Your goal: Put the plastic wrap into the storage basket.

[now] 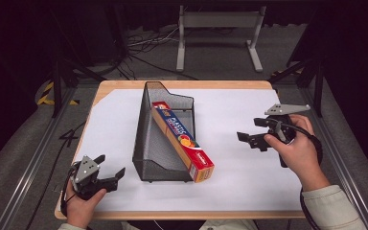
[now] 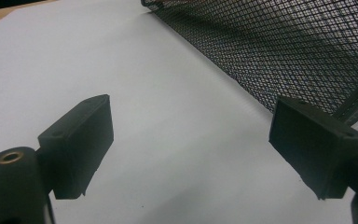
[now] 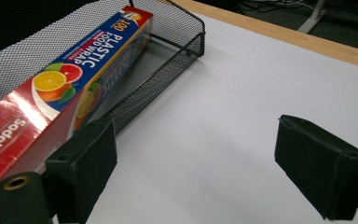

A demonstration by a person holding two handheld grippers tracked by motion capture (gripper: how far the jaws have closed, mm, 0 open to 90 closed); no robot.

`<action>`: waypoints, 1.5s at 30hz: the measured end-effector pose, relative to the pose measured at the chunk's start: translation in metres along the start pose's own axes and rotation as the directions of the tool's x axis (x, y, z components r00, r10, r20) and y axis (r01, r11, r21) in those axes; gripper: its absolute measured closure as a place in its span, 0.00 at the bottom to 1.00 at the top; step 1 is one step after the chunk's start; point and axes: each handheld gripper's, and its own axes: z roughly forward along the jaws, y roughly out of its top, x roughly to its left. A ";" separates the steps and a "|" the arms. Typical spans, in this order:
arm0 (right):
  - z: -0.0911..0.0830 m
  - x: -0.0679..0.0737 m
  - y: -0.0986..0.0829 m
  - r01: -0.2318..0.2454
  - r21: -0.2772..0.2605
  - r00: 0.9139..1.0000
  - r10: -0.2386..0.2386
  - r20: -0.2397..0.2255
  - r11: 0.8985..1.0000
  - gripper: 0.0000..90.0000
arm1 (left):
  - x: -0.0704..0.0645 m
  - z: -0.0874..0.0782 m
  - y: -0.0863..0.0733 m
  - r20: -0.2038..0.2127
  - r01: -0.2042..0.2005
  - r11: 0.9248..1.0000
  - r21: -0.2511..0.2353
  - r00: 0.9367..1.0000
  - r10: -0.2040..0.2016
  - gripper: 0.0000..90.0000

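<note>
A black wire-mesh basket (image 1: 146, 124) stands in the middle of the white sheet. A long plastic-wrap box (image 1: 182, 139), blue and red with fruit pictures, lies slanted in it, its red near end resting over the basket's front right corner. My left gripper (image 1: 110, 165) is at the table's front left corner, open and empty, and points at the basket's left wall (image 2: 279, 51). Right of the basket, my right gripper (image 1: 248, 129) is open and empty, a short way from the box (image 3: 65, 79) and the basket's low mesh wall (image 3: 177, 60).
A white sheet (image 1: 249, 182) covers most of the wooden table (image 1: 182, 84), with bare sheet on both sides of the basket. Beyond the table's far edge stand a grey metal frame (image 1: 219, 21) and loose cables on the floor.
</note>
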 end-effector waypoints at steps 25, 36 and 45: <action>0.014 -0.039 -0.100 -0.009 -0.005 1.000 0.009 0.013 1.000 0.13 | 0.000 0.001 -0.001 0.001 -0.002 1.000 0.001 1.000 0.002 0.16; 0.020 -0.047 -0.130 -0.024 -0.008 1.000 0.024 0.019 1.000 0.13 | 0.001 0.001 -0.001 0.013 -0.004 1.000 -0.002 1.000 0.004 0.16; 0.023 -0.046 -0.143 -0.016 -0.007 0.999 0.016 0.031 1.000 0.13 | 0.001 0.001 -0.001 0.028 -0.009 1.000 -0.004 1.000 0.009 0.16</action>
